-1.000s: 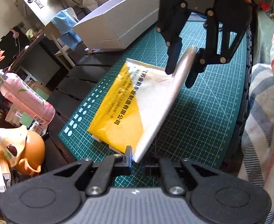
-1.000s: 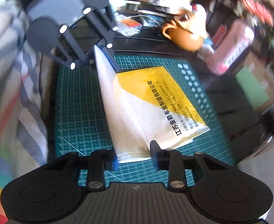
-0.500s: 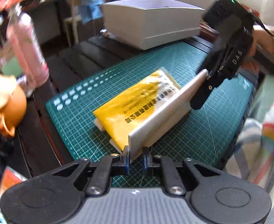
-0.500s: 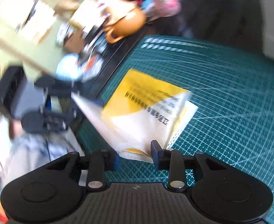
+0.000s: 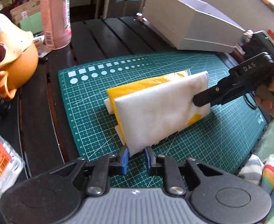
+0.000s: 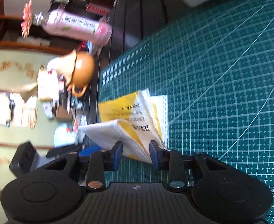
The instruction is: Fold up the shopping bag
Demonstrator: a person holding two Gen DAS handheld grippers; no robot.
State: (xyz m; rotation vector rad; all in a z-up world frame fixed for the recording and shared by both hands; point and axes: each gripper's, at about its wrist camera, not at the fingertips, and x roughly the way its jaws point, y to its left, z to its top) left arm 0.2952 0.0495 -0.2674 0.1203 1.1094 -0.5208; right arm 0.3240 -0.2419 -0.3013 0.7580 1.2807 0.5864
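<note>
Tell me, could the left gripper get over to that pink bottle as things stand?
Probably not right away. The left gripper has its jaws around the corner of the shopping bag, so it must let go first. Beyond that, the way across the dark table to the pink bottle looks open.

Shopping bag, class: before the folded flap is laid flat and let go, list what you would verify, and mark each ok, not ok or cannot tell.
1. Left gripper around the shopping bag corner: ok, though fingers look parted; pinch cannot tell.
2. Right gripper at the other corner: ok; firmness cannot tell.
3. White flap over the yellow layer: ok, still raised.
4. Edges aligned: not ok, lower layers stick out.
5. Bag on the cutting mat: ok.
6. Pink bottle and teapot apart from the bag: ok.
</note>
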